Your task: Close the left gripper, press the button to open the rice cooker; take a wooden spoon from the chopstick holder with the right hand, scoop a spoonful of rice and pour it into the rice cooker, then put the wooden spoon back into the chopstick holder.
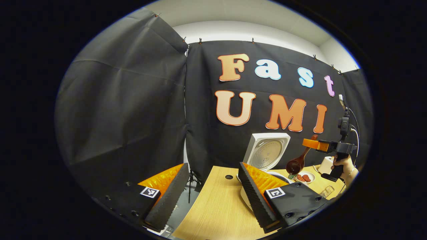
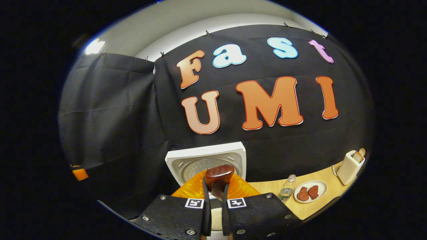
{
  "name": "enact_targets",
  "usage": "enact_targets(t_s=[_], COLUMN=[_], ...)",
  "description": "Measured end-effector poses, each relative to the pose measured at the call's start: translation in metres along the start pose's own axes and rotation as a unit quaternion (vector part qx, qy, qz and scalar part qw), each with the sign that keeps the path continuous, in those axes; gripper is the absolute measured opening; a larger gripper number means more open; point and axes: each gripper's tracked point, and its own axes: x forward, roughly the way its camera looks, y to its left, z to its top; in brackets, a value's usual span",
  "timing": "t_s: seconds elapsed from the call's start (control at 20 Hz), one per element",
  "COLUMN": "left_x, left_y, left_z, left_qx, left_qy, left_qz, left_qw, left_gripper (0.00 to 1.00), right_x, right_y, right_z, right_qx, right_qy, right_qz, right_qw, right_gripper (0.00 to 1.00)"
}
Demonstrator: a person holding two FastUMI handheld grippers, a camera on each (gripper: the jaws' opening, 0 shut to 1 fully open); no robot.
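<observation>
The white rice cooker (image 1: pixel 267 155) stands on the wooden table (image 1: pixel 217 206) with its lid (image 2: pixel 206 161) raised upright. My right gripper (image 1: pixel 310 143), held by a hand, hovers to the right of the cooker and is shut on the handle of a dark wooden spoon (image 1: pixel 298 161). The spoon's bowl hangs down to the left, close to the cooker's right rim; I cannot tell what is in it. In the right gripper view the spoon (image 2: pixel 219 176) sticks out between the shut fingers of my right gripper (image 2: pixel 215 200), pointing at the lid. My left gripper (image 1: pixel 211 200) is wide open and holds nothing, low over the table's left part.
Right of the cooker stand a small clear bottle (image 2: pixel 287 190), a white plate (image 2: pixel 310 191) with red pieces of food and a white toaster (image 2: pixel 348 166). A glass (image 1: pixel 327 191) sits near the table's right front. The table has a round hole (image 1: pixel 229 177).
</observation>
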Motion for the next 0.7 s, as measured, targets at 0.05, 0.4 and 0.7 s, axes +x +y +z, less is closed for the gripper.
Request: enact_targets(t_s=[0.05,0.4,0.7], left_x=[0.001,0.004,0.006], left_y=[-0.004,-0.035,-0.069], left_z=[0.001,0.003,0.009], left_qx=[-0.001,-0.011,-0.017], left_qy=[-0.001,-0.005,-0.011], left_qz=[-0.002,-0.026,-0.048], left_qw=[1.000,1.000,0.999], left_gripper=[1.00,1.00,1.00], right_x=[-0.002,-0.053,-0.127], right_y=[-0.008,-0.098,-0.208], right_z=[0.002,0.027,0.018], right_qx=[0.018,0.126,0.156], right_qy=[-0.002,-0.036,-0.049], right_qz=[-0.007,-0.071,-0.172], right_qw=[1.000,0.989,0.971], right_gripper=[0.12,0.11,0.11])
